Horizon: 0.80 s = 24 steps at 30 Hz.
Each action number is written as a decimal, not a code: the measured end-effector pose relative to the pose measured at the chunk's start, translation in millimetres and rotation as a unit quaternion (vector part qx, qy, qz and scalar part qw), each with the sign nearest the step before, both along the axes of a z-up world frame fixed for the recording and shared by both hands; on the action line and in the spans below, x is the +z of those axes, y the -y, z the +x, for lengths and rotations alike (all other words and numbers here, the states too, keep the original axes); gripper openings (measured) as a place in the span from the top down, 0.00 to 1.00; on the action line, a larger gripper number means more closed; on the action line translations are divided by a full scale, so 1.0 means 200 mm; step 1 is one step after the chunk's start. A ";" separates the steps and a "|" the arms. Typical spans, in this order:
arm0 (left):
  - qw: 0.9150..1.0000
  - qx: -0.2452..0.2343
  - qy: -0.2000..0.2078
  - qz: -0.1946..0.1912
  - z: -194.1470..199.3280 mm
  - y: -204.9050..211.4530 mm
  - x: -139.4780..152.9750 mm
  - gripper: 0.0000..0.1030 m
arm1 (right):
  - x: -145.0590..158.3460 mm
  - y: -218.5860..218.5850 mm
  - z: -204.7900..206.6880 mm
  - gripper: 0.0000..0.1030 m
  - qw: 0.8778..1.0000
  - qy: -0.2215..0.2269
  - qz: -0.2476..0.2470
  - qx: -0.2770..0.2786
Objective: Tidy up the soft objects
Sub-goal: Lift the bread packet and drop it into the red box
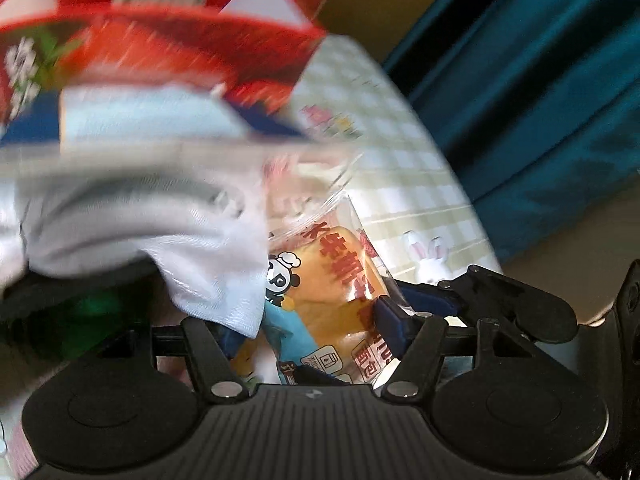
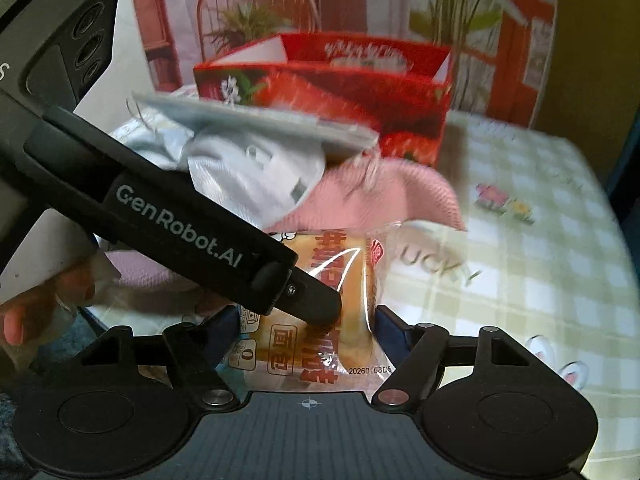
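Note:
A packaged bread roll [image 1: 336,292] in clear wrap with a panda print and red lettering sits between the blue pads of both grippers. My left gripper [image 1: 316,320] is shut on it, with a white cloth pack [image 1: 152,220] draped over its left finger. In the right wrist view my right gripper [image 2: 308,320] is shut on the same bread [image 2: 320,288]. The left gripper's black finger [image 2: 192,220] crosses that view and touches the bread. A pink knitted item [image 2: 380,196] and the white cloth pack [image 2: 256,168] lie behind it.
An open red cardboard box [image 2: 328,92] stands at the back of the checked tablecloth [image 2: 520,280]; it also shows in the left wrist view [image 1: 168,48]. A teal curtain [image 1: 540,92] hangs beyond the table's right edge. A hand [image 2: 24,312] shows at lower left.

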State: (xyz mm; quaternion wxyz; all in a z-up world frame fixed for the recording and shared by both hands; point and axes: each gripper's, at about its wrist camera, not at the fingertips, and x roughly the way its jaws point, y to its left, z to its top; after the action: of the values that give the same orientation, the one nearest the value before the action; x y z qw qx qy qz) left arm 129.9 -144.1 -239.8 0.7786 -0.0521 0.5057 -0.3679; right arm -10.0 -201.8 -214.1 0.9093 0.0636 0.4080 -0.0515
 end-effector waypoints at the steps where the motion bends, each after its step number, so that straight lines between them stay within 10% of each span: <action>1: 1.000 -0.007 0.010 -0.005 -0.01 0.01 0.02 0.34 | 0.02 0.00 -0.01 0.33 1.000 0.004 -0.007 -0.004; 13: 0.993 -0.006 0.103 -0.049 0.01 0.01 0.40 0.34 | 0.36 0.05 -0.01 0.33 0.995 0.069 -0.069 -0.013; 24: 0.980 0.086 0.149 -0.100 0.41 -0.12 0.72 0.34 | 0.70 0.24 0.45 0.33 0.980 0.152 -0.119 0.054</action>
State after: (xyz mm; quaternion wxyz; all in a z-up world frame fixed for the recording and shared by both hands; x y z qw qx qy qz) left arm 212.7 -120.2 -95.2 0.8649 -0.1176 0.3385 -0.3514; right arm 79.2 -250.2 -73.1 0.9631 -0.0600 0.2592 -0.0402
